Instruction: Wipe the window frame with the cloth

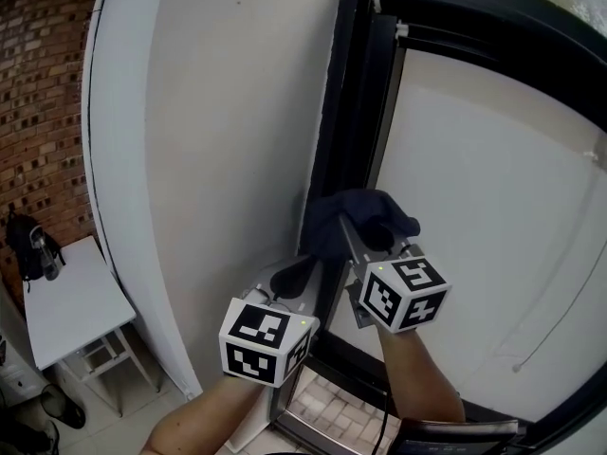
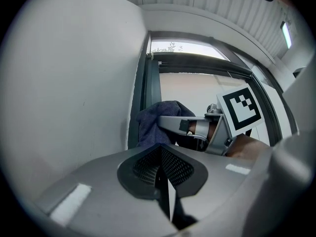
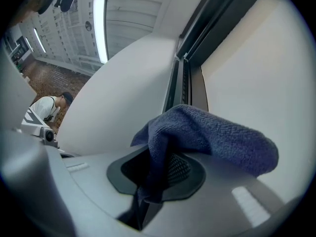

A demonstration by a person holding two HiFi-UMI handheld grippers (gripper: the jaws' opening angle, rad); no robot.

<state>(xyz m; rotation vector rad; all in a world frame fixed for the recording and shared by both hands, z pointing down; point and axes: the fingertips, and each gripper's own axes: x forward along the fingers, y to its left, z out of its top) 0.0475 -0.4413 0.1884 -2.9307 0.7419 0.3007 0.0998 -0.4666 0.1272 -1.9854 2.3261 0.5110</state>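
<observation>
A dark blue cloth (image 1: pixel 363 216) is bunched against the black window frame (image 1: pixel 343 112), low on its upright. My right gripper (image 1: pixel 358 245) is shut on the cloth, its marker cube just below. In the right gripper view the cloth (image 3: pixel 210 132) drapes over the jaws and hides the gripper's (image 3: pixel 158 179) tips, with the window frame (image 3: pixel 185 78) running up behind it. My left gripper (image 1: pixel 292 279) sits lower left of the cloth, beside the frame, shut with nothing in it. In the left gripper view the shut gripper (image 2: pixel 162 159) points at the cloth (image 2: pixel 152 123).
A white curved wall (image 1: pixel 218 140) borders the frame on the left; a pale pane (image 1: pixel 493 226) with a thin cord (image 1: pixel 569 301) lies on the right. Far below stand a white table (image 1: pixel 71 301), a black bag (image 1: pixel 27 245) and a brick wall (image 1: pixel 38 112). A person (image 3: pixel 47 107) stands in the distance.
</observation>
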